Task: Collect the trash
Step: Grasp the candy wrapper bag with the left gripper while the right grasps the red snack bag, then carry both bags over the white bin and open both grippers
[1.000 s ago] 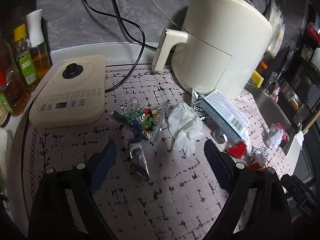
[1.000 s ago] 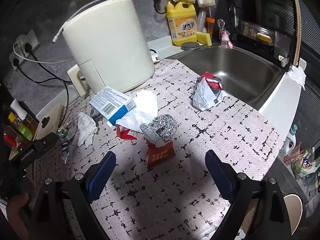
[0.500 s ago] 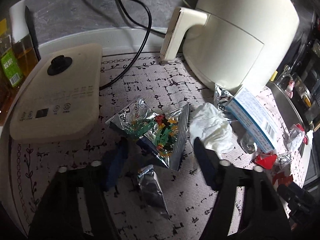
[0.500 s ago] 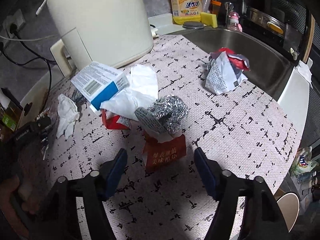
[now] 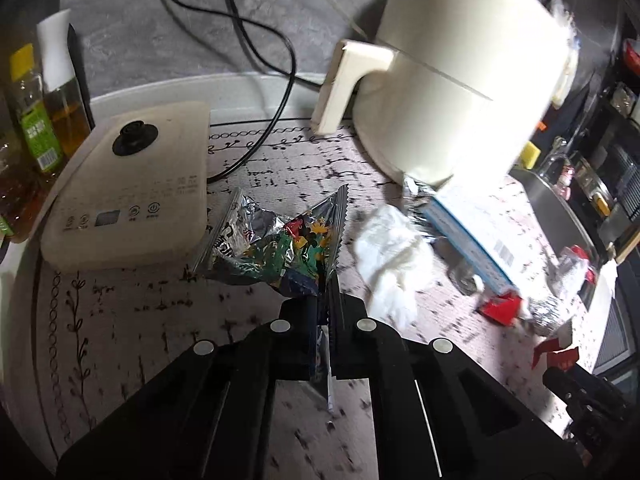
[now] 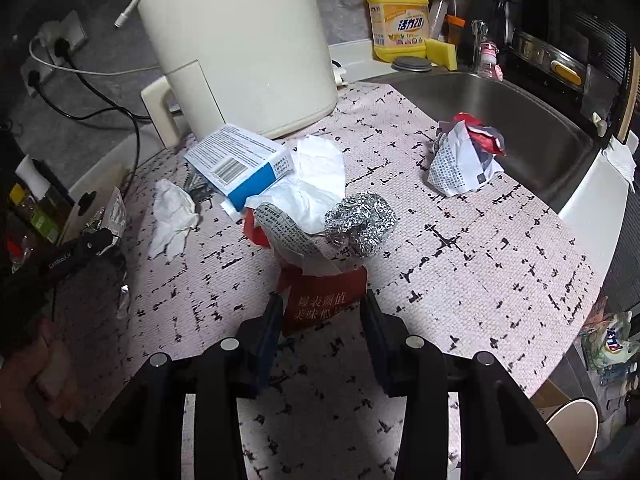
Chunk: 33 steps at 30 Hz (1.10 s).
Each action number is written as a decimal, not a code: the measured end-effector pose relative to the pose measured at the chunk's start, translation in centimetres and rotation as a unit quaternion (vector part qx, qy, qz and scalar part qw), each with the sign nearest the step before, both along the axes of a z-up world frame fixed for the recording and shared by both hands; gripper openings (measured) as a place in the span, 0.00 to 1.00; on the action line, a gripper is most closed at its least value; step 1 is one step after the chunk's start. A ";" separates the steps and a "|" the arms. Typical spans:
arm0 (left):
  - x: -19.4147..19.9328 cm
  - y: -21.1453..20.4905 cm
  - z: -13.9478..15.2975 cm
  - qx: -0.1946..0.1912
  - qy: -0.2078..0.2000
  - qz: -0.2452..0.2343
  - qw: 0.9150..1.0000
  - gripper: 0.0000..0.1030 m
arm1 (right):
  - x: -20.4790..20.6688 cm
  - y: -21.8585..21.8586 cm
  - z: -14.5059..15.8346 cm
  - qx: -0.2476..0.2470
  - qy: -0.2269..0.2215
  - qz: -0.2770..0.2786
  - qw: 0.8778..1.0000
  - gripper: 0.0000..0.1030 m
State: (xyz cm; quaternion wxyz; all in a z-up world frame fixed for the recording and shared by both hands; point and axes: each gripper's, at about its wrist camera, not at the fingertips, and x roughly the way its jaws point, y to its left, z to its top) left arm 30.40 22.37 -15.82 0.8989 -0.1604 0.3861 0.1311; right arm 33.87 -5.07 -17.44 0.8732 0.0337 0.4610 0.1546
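Observation:
My left gripper [image 5: 323,312] is shut on a foil snack wrapper [image 5: 280,244] with a green and orange print; the wrapper sticks out past the fingertips over the mat. A crumpled white tissue [image 5: 392,256] lies just right of it. My right gripper [image 6: 320,312] is partly closed, its fingers on either side of a red packet [image 6: 324,300] with gold characters, which still rests on the mat. A crumpled foil ball [image 6: 360,220], white paper [image 6: 316,184] and a blue-and-white box [image 6: 240,160] lie beyond it. A crumpled white-and-red wrapper [image 6: 464,156] lies near the sink.
A cream air fryer [image 5: 452,80] stands at the back, an induction cooker [image 5: 132,184] at the left with oil bottles [image 5: 36,120] beside it. Black cables [image 5: 260,52] run behind. The steel sink [image 6: 500,120] is at the right, a yellow detergent bottle [image 6: 396,20] behind it.
My left gripper moved forward and shut on the foil snack wrapper. My right gripper moved down and forward and narrowed around the red packet.

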 end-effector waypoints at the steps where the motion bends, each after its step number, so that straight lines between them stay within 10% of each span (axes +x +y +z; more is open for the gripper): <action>1: -0.3 -0.3 0.2 0.001 -0.002 -0.001 1.000 0.05 | -0.4 -0.4 0.3 0.003 -0.003 0.000 1.000 0.38; 33: -5.2 -21.8 5.2 0.010 -0.043 -0.143 0.989 0.05 | -10.9 -18.1 5.5 0.030 -0.052 -0.114 0.992 0.38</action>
